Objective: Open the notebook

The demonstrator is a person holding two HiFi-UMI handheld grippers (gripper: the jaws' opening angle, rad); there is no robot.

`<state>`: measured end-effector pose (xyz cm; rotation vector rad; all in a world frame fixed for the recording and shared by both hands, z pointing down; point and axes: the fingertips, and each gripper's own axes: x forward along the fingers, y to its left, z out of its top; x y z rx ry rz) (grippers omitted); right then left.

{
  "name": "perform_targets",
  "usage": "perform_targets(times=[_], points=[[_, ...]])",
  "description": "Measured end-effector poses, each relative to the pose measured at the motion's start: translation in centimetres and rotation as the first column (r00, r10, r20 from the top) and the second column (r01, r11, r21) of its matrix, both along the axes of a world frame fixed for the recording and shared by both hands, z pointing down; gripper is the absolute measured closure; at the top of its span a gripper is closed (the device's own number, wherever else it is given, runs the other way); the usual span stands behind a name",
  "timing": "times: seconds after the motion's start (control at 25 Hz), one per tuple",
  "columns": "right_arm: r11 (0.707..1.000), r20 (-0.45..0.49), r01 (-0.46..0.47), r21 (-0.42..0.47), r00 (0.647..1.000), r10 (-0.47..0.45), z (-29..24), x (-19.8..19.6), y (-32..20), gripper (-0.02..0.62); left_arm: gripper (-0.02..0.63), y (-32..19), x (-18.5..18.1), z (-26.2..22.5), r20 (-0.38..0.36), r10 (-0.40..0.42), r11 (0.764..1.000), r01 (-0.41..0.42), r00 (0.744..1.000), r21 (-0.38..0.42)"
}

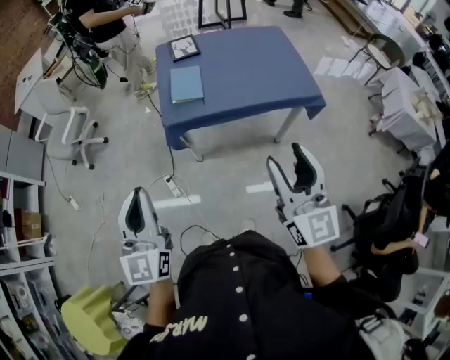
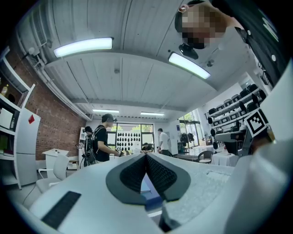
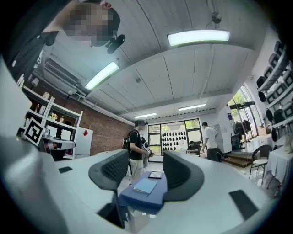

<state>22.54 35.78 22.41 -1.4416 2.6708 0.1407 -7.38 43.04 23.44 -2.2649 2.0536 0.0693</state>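
Observation:
A light-blue notebook (image 1: 186, 84) lies closed on the left part of a table with a blue cloth (image 1: 246, 70), some way ahead of me across the floor. In the right gripper view the notebook (image 3: 145, 186) shows small between the jaws, far off. Both grippers are held in the air near my body, well short of the table. My left gripper (image 1: 138, 197) is shut and empty, its pads meeting at the tip (image 2: 146, 155). My right gripper (image 1: 285, 156) is open, with a wide gap (image 3: 145, 157) and nothing between its fingers.
A dark framed picture (image 1: 184, 48) lies on the table behind the notebook. A person (image 1: 105, 21) stands at the far left. A white chair (image 1: 70, 130), a power strip with cables (image 1: 172, 186), a black office chair (image 1: 383, 232) and covered tables (image 1: 408, 105) stand around.

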Motion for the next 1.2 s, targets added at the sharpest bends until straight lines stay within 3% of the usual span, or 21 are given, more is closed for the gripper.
perform_targets(times=[0.16, 0.4, 0.96, 1.04, 1.2], points=[[1.0, -0.02, 0.026, -0.004, 0.999, -0.026, 0.5, 1.3, -0.9, 0.394, 0.603, -0.6, 1.8, -0.3, 0.004, -0.021, 1.0, 0.021, 1.0, 0.008], [0.999, -0.006, 0.047, -0.022, 0.999, -0.047, 1.7, 3.5, -3.6, 0.394, 0.603, -2.3, 4.4, 0.3, 0.012, -0.049, 0.999, 0.049, 0.999, -0.003], [0.998, -0.041, 0.062, -0.018, 0.997, -0.063, 2.4, 2.3, -7.1, 0.394, 0.603, -5.0, 4.2, 0.9, 0.007, -0.053, 0.998, 0.053, 0.999, 0.016], [0.999, -0.05, 0.052, -0.013, 0.997, -0.052, 2.3, 1.8, -7.9, 0.394, 0.603, -6.2, 3.7, 0.8, 0.003, -0.042, 0.999, 0.042, 0.999, 0.025], [1.0, -0.071, 0.017, -0.02, 0.997, -0.018, 2.6, -2.7, -14.5, 0.394, 0.603, -13.8, -1.0, 1.3, 0.001, -0.008, 1.0, 0.008, 1.0, 0.026]])
